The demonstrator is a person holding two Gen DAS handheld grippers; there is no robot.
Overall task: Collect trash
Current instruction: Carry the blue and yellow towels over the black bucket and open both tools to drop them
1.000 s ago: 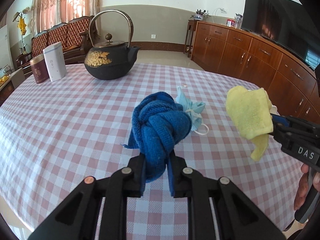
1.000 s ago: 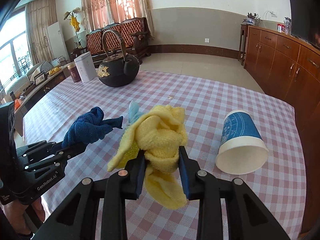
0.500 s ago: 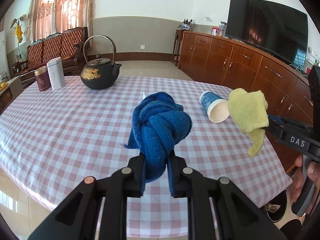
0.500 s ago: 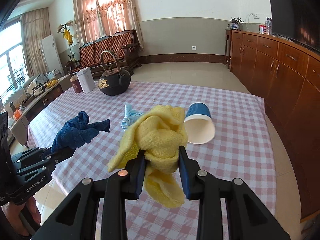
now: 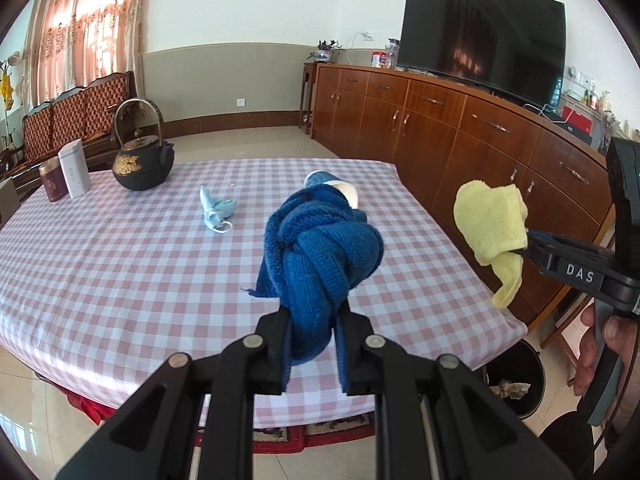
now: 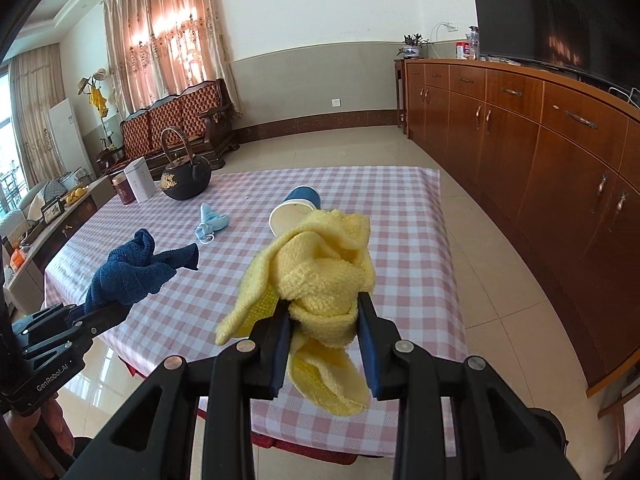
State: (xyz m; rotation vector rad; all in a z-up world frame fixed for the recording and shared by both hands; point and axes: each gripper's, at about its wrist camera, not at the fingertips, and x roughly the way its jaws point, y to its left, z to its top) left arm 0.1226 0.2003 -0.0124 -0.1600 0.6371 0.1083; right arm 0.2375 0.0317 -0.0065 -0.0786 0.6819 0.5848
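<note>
My left gripper (image 5: pixel 314 320) is shut on a bunched dark blue cloth (image 5: pixel 320 256), held in the air off the near edge of the checked table (image 5: pixel 120 264). My right gripper (image 6: pixel 322 316) is shut on a crumpled yellow cloth (image 6: pixel 320 272), also lifted off the table. In the left wrist view the yellow cloth (image 5: pixel 490 224) hangs to the right, above a black trash bin (image 5: pixel 516 376) on the floor. A crumpled light blue face mask (image 5: pixel 216 210) and a tipped blue paper cup (image 6: pixel 296 210) lie on the table.
A black iron teapot (image 5: pixel 142 164), a white box (image 5: pixel 74 174) and a dark red tin (image 5: pixel 52 180) stand at the table's far left. A long wooden sideboard (image 6: pixel 540 152) with a TV (image 5: pixel 484 40) runs along the right. A hand (image 5: pixel 600 352) grips the right tool.
Both grippers have drawn back from over the table to beyond its near edge and risen a little, each still holding its cloth. The bin has come into the left wrist view.
</note>
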